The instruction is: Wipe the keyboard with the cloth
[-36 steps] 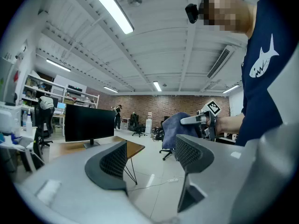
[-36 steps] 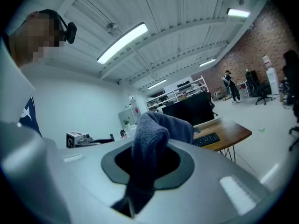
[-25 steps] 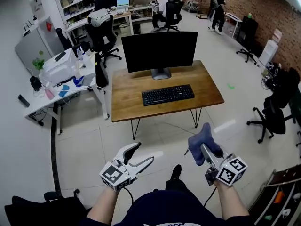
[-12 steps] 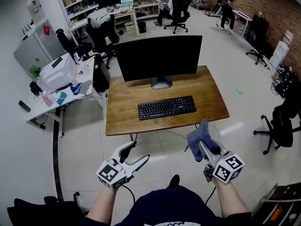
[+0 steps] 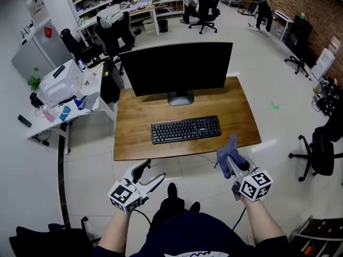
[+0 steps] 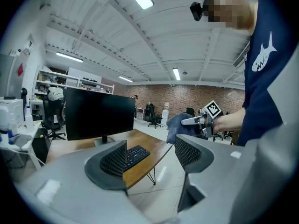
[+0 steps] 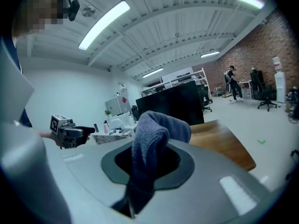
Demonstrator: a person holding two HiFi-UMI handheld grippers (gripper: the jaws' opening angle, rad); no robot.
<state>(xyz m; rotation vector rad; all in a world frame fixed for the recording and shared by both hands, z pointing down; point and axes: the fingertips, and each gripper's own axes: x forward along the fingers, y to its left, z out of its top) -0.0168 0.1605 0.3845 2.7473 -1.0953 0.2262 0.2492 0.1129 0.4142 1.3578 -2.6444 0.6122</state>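
Fingers of the right gripper are clamped on the blue cloth, with a wad left sticking out past the tips, probably so soft fabric rather than the jaws meets the keys. The left gripper hangs spread and empty, seemingly free to steady things. The keyboard lies mid-desk, just before the monitor stand. Its long axis runs left to right, along the desk's front edge, its right end slightly farther away.
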